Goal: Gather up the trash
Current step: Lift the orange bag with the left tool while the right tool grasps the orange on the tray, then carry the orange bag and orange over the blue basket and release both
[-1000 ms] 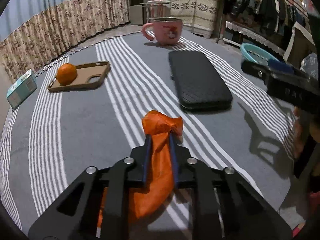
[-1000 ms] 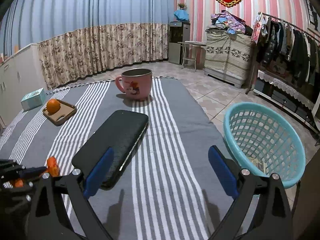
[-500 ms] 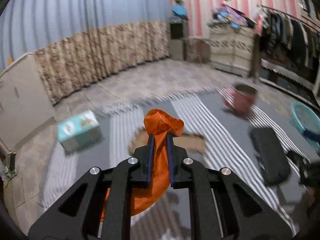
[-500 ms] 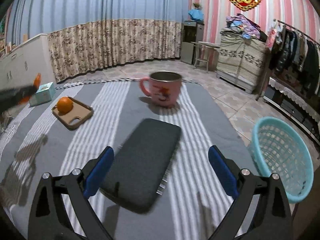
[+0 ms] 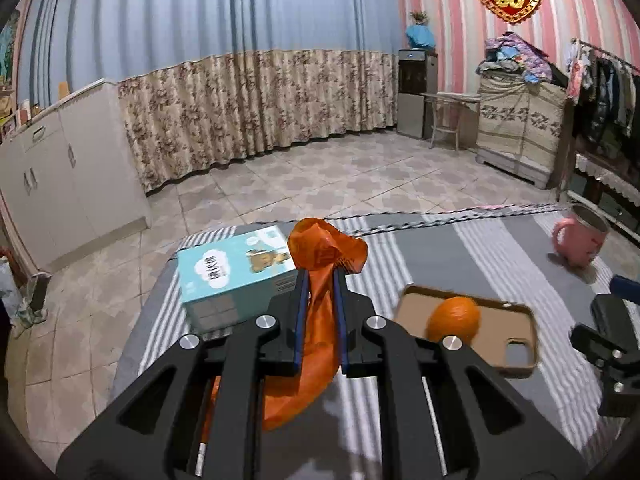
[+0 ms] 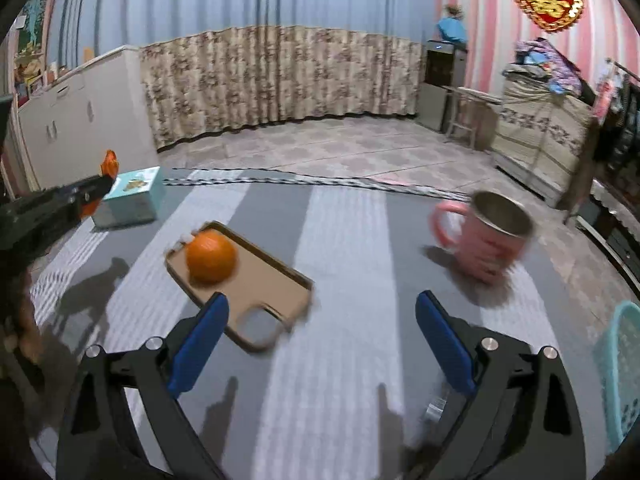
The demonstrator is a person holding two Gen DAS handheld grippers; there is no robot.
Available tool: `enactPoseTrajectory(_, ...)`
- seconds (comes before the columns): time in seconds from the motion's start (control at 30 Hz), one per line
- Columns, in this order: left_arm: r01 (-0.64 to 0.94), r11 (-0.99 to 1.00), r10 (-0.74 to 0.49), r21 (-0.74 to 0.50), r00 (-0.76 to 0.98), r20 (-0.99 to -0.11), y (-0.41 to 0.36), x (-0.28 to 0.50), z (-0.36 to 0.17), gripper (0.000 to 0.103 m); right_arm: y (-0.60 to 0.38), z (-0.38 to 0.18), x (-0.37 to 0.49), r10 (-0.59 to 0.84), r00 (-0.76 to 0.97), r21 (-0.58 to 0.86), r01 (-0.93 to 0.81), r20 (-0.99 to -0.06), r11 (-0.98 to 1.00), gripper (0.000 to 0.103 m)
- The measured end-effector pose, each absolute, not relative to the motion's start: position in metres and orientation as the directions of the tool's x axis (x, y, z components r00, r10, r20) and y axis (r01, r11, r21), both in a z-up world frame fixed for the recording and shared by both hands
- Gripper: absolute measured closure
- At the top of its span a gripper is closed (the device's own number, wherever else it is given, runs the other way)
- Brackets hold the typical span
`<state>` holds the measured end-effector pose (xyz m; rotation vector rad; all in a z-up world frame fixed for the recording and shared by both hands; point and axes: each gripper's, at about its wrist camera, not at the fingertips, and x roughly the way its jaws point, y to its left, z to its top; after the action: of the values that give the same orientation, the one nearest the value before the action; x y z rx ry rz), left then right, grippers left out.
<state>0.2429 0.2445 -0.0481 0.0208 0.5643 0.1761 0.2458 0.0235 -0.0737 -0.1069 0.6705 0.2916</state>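
Left gripper (image 5: 319, 280) fingers clamp the orange wrapper (image 5: 320, 256); right gripper (image 6: 320, 320) fingers spread, empty.

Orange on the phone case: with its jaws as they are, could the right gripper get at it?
Probably yes. The right gripper is open and empty, and the orange sits exposed on the tan phone case just ahead and left of it, with nothing between.
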Motion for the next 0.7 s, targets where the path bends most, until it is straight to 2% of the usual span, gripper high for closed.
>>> enactPoseTrajectory(0.13,-0.153,0.984,0.177,0.090,0.830,-0.529,0.247,0.247,-0.051,0.092,0.057,-0.081,0.264,0.268,0.711,0.026,-0.331,-0.651,0.943,0.015)
enactPoseTrajectory(0.23,-0.145,0.989,0.132,0.018,0.830,-0.542,0.257,0.246,-0.050,0.092,0.077,-0.090,0.273,0.283,0.686,0.033,-0.353,-0.670,0.935,0.016)
enactPoseTrajectory(0.37,-0.172,0.985,0.129,-0.024,0.819,-0.559,0.270,0.245,-0.054,0.092,0.091,-0.099,0.282,0.292,0.662,0.047,-0.361,-0.690,0.931,0.018)
enactPoseTrajectory(0.47,-0.180,0.982,0.118,-0.056,0.818,-0.563,0.275,0.244,-0.055,0.092,0.099,-0.105,0.289,0.303,0.644,0.070,-0.362,-0.702,0.930,0.025)
enactPoseTrajectory(0.57,-0.184,0.981,0.115,-0.067,0.821,-0.560,0.276,0.244,-0.055,0.092,0.100,-0.111,0.298,0.347,0.602,0.137,-0.367,-0.719,0.920,0.037)
enactPoseTrajectory(0.63,-0.180,0.981,0.113,-0.067,0.821,-0.560,0.274,0.244,-0.057,0.092,0.102,-0.112,0.301,0.389,0.572,0.174,-0.395,-0.722,0.902,0.058)
enactPoseTrajectory(0.67,-0.176,0.983,0.113,-0.059,0.820,-0.561,0.272,0.245,-0.058,0.092,0.104,-0.113,0.301,0.406,0.560,0.185,-0.409,-0.722,0.893,0.059)
enactPoseTrajectory(0.7,-0.173,0.983,0.113,-0.055,0.819,-0.562,0.270,0.245,-0.059,0.092,0.105,-0.112,0.300,0.407,0.560,0.180,-0.416,-0.722,0.891,0.064)
